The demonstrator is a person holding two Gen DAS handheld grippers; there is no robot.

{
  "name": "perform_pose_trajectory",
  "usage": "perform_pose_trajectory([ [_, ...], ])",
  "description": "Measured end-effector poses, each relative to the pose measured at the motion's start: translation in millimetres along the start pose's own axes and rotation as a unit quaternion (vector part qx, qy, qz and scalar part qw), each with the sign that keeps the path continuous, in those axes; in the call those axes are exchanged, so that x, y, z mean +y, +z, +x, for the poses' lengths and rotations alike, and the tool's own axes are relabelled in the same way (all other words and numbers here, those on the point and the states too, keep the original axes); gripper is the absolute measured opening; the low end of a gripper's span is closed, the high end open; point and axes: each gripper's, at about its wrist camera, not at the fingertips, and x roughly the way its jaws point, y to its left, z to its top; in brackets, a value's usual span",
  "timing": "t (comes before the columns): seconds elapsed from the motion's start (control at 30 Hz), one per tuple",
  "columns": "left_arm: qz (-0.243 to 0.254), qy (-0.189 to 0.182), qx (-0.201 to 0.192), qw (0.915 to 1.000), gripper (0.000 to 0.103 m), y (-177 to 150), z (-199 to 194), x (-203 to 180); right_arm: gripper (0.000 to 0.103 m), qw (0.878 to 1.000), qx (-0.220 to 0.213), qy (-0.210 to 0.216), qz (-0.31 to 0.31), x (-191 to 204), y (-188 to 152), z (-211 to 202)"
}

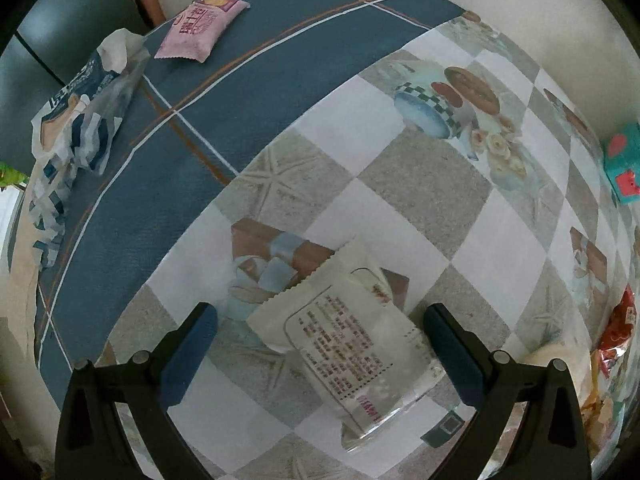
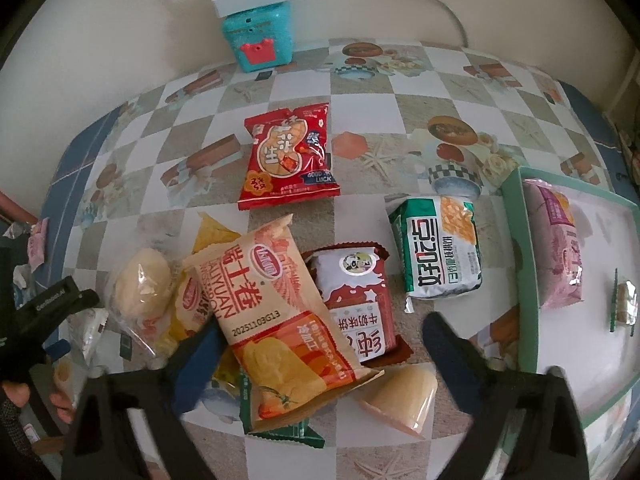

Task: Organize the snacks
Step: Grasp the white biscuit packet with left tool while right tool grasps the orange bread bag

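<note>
The left gripper point(image 1: 320, 344) points down with its jaws wide apart, either side of a clear snack packet point(image 1: 352, 344) on the checked tablecloth point(image 1: 420, 184). Far beyond the packet lies a pink packet point(image 1: 200, 28).

**Glossy wrappers on a matt printed cloth**

The counter point(image 2: 400, 92) wears a smooth, matt checked covering with a faint grainy print; toward ten o'clock in the left view it turns to blue covering point(image 1: 132, 200) with a woven texture. The red peanut packet point(image 2: 289, 156) and green-white packet point(image 2: 440, 248) are shiny plastic film. The clear packet point(image 1: 360, 356) is glossy and see-through. The tray point(image 2: 520, 248) looks smooth, with a pale glossy floor. The gripper fingers point(image 1: 188, 356) are matt black plastic with blue pads.
</note>
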Motion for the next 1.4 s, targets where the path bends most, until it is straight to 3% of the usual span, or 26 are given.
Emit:
perform_pose_trajectory([
  [0.07,0.006,-0.001,-0.005,1.0,0.096,-2.9,-3.0,-7.4,0.07,1.0,0.0,0.005,-0.003,1.4,-0.3,-0.8],
  [0.1,0.008,-0.003,-0.01,0.9999,0.086,-3.0,-5.3,-9.0,0.059,1.0,0.0,0.004,-0.005,2.8,-0.5,-0.7],
  [0.13,0.009,-0.003,-0.014,0.9999,0.078,-3.6,-8.3,-12.3,0.055,1.0,-0.001,0.005,-0.005,3.0,-0.7,-1.0],
  [0.33,0.012,-0.018,-0.006,0.9997,0.074,-8.4,-13.6,-18.9,0.046,1.0,-0.005,0.011,-0.001,0.1,-1.7,-6.3],
  [0.77,0.003,-0.039,-0.054,0.9978,0.073,-35.5,-88.6,-16.4,0.044,0.998,-0.049,0.034,0.02,-22.7,-12.1,-64.3],
  [1.03,0.052,-0.059,-0.101,0.9917,0.073,-69.3,-145.5,-52.0,0.044,0.996,-0.066,0.011,0.055,-62.3,-26.4,-92.1],
  [1.27,0.111,-0.068,-0.13,0.983,0.073,-109.6,-176.3,-93.6,0.045,0.989,-0.091,-0.025,0.115,-129.4,-28.8,-114.0],
  [1.4,0.167,-0.083,-0.132,0.9736,0.073,-139.4,-184.6,-135.8,0.045,0.983,-0.09,-0.048,0.153,-174.7,-30.2,-117.4],
])
